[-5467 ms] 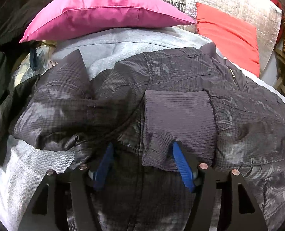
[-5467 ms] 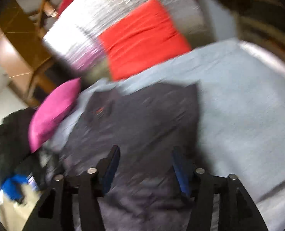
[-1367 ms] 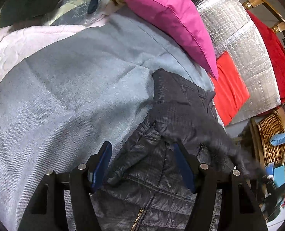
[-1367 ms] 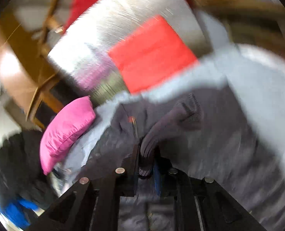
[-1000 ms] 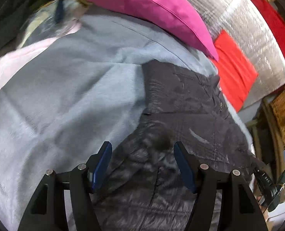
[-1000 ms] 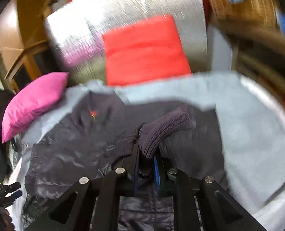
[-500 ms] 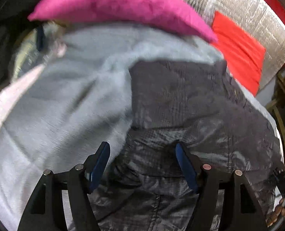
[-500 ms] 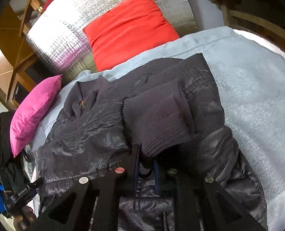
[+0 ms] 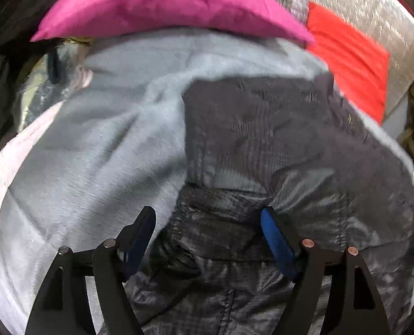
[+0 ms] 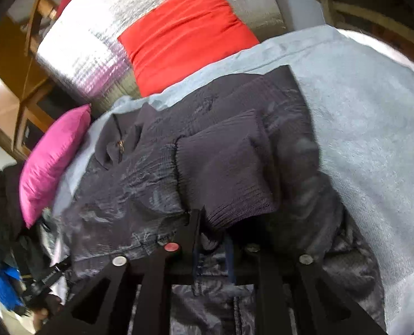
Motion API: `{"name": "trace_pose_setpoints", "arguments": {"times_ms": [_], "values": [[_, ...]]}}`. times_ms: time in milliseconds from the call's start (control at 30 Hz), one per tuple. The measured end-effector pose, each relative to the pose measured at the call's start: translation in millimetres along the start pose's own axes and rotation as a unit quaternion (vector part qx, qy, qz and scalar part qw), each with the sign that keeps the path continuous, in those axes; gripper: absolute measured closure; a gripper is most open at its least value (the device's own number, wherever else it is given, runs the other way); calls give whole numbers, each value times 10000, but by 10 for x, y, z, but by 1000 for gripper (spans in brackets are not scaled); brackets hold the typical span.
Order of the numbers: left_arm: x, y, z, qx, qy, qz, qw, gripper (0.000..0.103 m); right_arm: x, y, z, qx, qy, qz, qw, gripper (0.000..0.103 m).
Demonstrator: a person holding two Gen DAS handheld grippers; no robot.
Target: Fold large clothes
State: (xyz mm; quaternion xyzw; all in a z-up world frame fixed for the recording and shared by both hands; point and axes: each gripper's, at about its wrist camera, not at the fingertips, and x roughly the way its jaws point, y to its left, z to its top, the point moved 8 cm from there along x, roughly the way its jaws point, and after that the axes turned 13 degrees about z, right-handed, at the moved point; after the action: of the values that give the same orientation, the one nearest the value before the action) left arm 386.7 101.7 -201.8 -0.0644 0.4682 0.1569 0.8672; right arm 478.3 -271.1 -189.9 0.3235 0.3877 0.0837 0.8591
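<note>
Scanning both views for writing, I can read no brand or label on anything. My left gripper points steeply down from the lower middle of its frame, its jaws opening wide, the blue pads standing apart over a bunched fold of the jacket without pressing on it. My right gripper also tilts down, low in the centre of its frame; its jaws are opening from a narrow gap, and the edge of the ribbed knit cuff sits between them, though the cuff hides the pads, so I cannot tell whether they still press on it. The jacket lies across the middle of both frames on a pale grey-blue blanket with a soft, brushed nap. Its shell is a dark, shiny, crinkled fabric with a fine grid weave; the sleeve is folded across the body, ending in that thick cuff, and a small metal zip pull shows at the collar toward the centre left. A magenta pillow fills the top of the left view, a red cushion leans on a silver quilted foil panel at upper centre of the right view, and a wooden frame stands upper left.
</note>
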Motion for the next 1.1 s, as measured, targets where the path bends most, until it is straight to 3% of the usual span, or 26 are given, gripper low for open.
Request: {"name": "trace_pose_setpoints", "arguments": {"times_ms": [133,267,333,367,433,567,633,767,900,1000,1100], "values": [[-232,119,146,-263,-424,-168,9986,24,-338,8,14,34,-268,-9,9996,80],[-309,59,221,-293,-624,-233,9973,24,-548,238,112,-58,-576,283,9979,79],[-226,-58,220,-147,-542,-238,9981,24,-510,409,182,-135,-613,527,9966,68],[-157,-84,215,-77,-483,-205,9986,24,-430,486,216,-140,-564,674,9960,43],[47,-163,120,240,-179,30,9995,24,-231,543,272,-130,-527,799,9953,25],[294,-209,-27,376,114,117,9992,18,282,163,149,278,179,475,9983,30],[281,-183,-2,353,92,120,9993,16,250,162,141,152,37,547,9984,31],[131,-91,78,92,-84,9,9999,16,186,306,171,-4,61,294,9995,30],[-117,-201,154,66,-453,-220,9987,16,137,694,178,-237,-21,807,9965,30],[-206,-487,121,347,-536,-447,9970,16,319,1026,36,-392,326,1334,9897,30],[-131,-738,0,863,-521,-141,9948,16,581,980,-163,-379,630,1101,9912,30]]}}
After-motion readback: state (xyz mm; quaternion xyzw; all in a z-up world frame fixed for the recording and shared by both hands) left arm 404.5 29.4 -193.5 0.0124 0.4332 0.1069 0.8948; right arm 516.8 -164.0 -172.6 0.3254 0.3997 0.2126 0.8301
